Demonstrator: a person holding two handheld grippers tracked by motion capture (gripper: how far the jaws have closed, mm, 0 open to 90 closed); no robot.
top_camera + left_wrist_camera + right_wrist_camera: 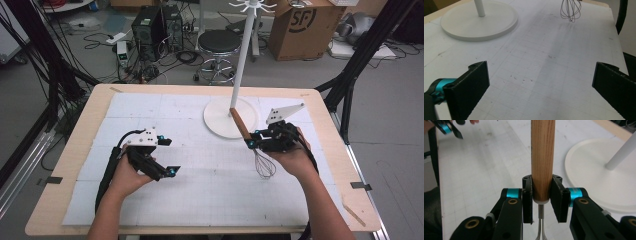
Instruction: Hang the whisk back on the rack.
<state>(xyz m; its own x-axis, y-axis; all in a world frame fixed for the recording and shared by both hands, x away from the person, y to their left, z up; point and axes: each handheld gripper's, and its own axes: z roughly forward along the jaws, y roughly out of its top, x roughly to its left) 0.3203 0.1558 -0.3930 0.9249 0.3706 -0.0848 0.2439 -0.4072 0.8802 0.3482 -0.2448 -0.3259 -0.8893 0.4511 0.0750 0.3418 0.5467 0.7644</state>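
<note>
White gridded matting (200,190) is laid over a wooden table, and a white hanging stand (231,118) with a round base and a tall pole is set on it toward the far side; this stand is taken as the landmark below. One whisk (252,145) with a wooden handle is seen just in front of the stand's base, lifted off the mat, its wire loops pointing down toward the person and its handle slanting up toward the pole. It is clamped by the right gripper (256,139): in the right gripper view both pads are pressed against the lower end of the handle (543,157), just above the wires. The left gripper (167,156) is held well to the left of the stand, low over the mat, with its jaws spread wide and nothing between them.

Pick-up is judged done; hanging the whisk on the hooks at the top of the stand appears to be what is left. Counted: one whisk, one stand, two grippers.
</note>
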